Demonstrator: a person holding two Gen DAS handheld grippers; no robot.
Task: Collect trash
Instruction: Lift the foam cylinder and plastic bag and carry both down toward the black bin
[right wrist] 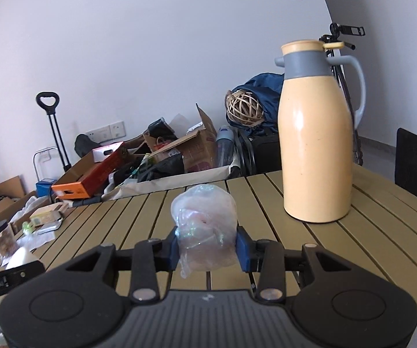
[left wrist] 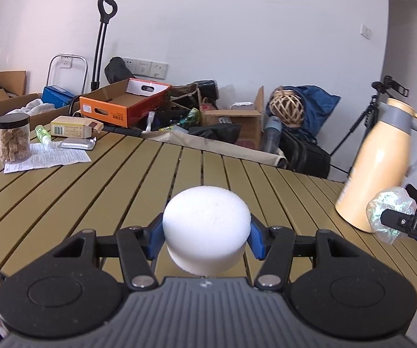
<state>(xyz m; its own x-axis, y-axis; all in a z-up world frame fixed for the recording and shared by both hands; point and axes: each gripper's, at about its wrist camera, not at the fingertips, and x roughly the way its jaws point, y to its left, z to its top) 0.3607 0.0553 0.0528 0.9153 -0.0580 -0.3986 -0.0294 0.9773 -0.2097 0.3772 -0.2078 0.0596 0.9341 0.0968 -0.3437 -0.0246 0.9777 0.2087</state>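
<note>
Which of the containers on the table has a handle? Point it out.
The tall yellow jug with the grey collar, standing upright on the slatted table. The black-lidded clear jar and small green bottle at the table's far end have none.

One foam puck (left wrist: 207, 226), one plastic wad (right wrist: 204, 226), one thermos (right wrist: 315, 133), one jar (left wrist: 13, 137).

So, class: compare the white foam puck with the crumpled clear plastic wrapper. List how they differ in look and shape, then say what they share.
The white foam puck is opaque and matte; the crumpled clear plastic wrapper is see-through and glinting. The puck is a smooth, round, regular block; the wrapper is a wrinkled, shapeless wad. Shared: each is clamped between blue pads, the puck in the left tool, the wrapper in the right tool, above the slatted table.
</note>
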